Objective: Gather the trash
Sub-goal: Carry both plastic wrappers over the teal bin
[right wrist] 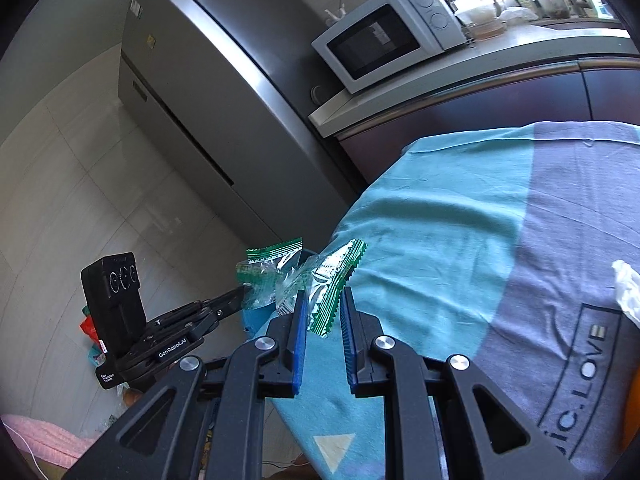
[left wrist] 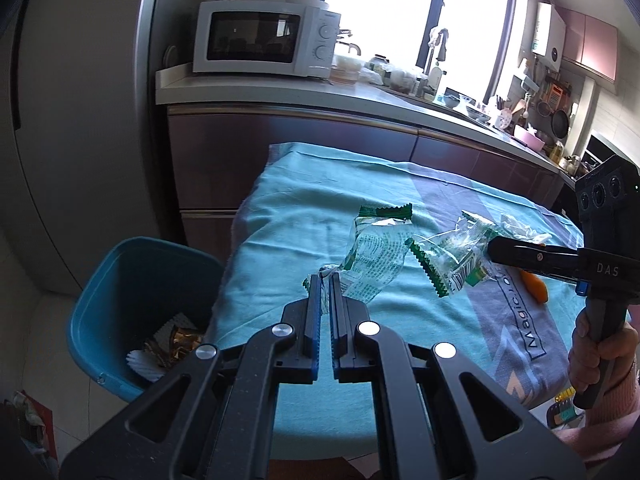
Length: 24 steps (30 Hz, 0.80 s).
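My left gripper [left wrist: 326, 278] is shut on the corner of a clear wrapper with green zigzag edges [left wrist: 376, 256], held over the left end of the table with its teal cloth [left wrist: 300, 208]. From the right comes my right gripper [left wrist: 490, 250], shut on a second green-edged wrapper [left wrist: 452, 260]. In the right wrist view, that wrapper [right wrist: 332, 276] hangs between the blue pads of the right gripper [right wrist: 324, 296]. To its left, the left gripper [right wrist: 242, 292] carries its own wrapper [right wrist: 264, 268]. A blue bin [left wrist: 116, 280] stands on the floor below the table's left edge.
The bin holds a gold wrapper and a white paper liner [left wrist: 140, 362]. A crumpled white piece [left wrist: 520, 228] and an orange scrap [left wrist: 536, 290] lie on the cloth at the right. A kitchen counter with a microwave [left wrist: 264, 38] and a fridge [right wrist: 208, 92] stand behind the table.
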Available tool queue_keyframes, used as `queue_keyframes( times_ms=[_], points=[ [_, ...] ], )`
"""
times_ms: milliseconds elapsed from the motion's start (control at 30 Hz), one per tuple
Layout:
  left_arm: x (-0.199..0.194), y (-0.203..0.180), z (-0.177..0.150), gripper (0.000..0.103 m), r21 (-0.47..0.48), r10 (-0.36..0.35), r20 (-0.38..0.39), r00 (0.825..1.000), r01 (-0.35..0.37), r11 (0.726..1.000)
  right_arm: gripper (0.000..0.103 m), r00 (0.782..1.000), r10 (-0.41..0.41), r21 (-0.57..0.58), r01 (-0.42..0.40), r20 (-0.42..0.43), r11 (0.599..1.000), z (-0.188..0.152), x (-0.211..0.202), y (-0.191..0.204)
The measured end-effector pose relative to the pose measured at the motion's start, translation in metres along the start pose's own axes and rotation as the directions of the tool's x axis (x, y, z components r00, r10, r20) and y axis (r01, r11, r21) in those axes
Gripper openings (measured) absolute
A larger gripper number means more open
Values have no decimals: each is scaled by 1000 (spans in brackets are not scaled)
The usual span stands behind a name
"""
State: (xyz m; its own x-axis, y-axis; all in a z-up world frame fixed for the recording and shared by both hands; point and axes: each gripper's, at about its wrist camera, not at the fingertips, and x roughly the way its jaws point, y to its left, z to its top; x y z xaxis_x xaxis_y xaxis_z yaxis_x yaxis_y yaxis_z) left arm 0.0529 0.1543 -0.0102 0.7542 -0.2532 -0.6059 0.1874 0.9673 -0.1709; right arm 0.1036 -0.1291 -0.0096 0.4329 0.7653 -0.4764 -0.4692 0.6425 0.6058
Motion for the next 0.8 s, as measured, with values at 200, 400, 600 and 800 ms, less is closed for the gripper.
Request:
queue_keyframes(
  times_ms=[200, 400, 600, 800],
  points=[
    [-9, 20, -3, 4, -33, 40, 8, 999, -40, 999, 15, 999, 28, -34, -29, -34, 999, 6, 20, 13],
    [-18, 38, -6, 4, -59, 82, 16, 997, -81, 995, 15, 996, 54, -58, -57, -65, 997, 11, 37, 23],
    [-26, 55, -6, 4, -89, 121, 25, 992, -118, 989, 15, 993, 73, -74, -80, -90, 994, 14, 53, 30],
    [-33, 71, -8, 4, -116, 159, 31, 987, -155, 981, 15, 990, 88, -85, -98, -111, 992, 17, 65, 35]
  ],
)
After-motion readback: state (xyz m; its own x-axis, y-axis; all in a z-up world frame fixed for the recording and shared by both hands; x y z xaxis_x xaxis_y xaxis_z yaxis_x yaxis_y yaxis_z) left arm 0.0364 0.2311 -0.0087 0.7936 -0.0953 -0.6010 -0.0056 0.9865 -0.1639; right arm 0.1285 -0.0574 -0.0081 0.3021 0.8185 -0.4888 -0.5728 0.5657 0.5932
